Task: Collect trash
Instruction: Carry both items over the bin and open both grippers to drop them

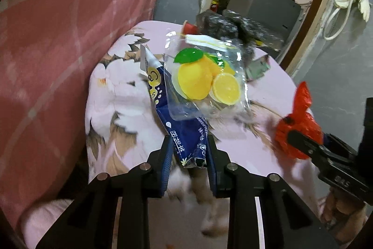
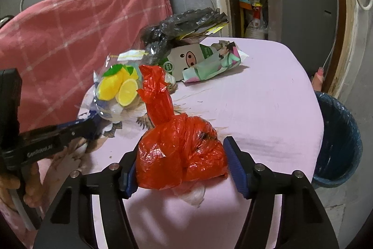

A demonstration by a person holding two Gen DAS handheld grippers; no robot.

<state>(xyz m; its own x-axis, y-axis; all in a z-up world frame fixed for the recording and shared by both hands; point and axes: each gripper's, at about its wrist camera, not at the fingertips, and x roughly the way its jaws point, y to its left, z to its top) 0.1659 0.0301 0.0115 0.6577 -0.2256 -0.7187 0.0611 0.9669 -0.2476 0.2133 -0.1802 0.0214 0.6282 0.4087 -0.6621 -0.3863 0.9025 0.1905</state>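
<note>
- Nearest us, our left gripper (image 1: 188, 151) pinches the torn lower end of a dark blue wrapper (image 1: 184, 132) between narrowed jaws; the wrapper rises off the table toward the far side
- Its white print is Chinese text we cannot read, and a yellow-ringed "Ca" shows on its upper part
- Leaning on that wrapper is a clear plastic bag (image 1: 205, 76) printed with a yellow lemon, a cut lemon slice and a green leaf
- Our right gripper (image 2: 180, 162) straddles a knotted red plastic bag (image 2: 179, 155), glossy and crumpled, its twisted tail standing upright; the left pad touches the bag, while the right pad stands just beside it, so we cannot tell if it is gripped
- The bag sits on the table (image 2: 268, 109), covered in pale pink cloth with a brown-and-white flower print
- In the right wrist view the other gripper's body reads "GenRobot.ai"
- Farther back lie a carton with a cartoon pig face (image 2: 188, 57), a wrapper with a drawn figure in green robes (image 2: 221, 60) and a crumpled black plastic bag (image 2: 186, 22)
- Off the table's right edge stands a blue-lined bin (image 2: 338, 144)
- Behind are a pink checked cloth (image 2: 81, 27), a grey appliance (image 2: 300, 8) and grey walls
</note>
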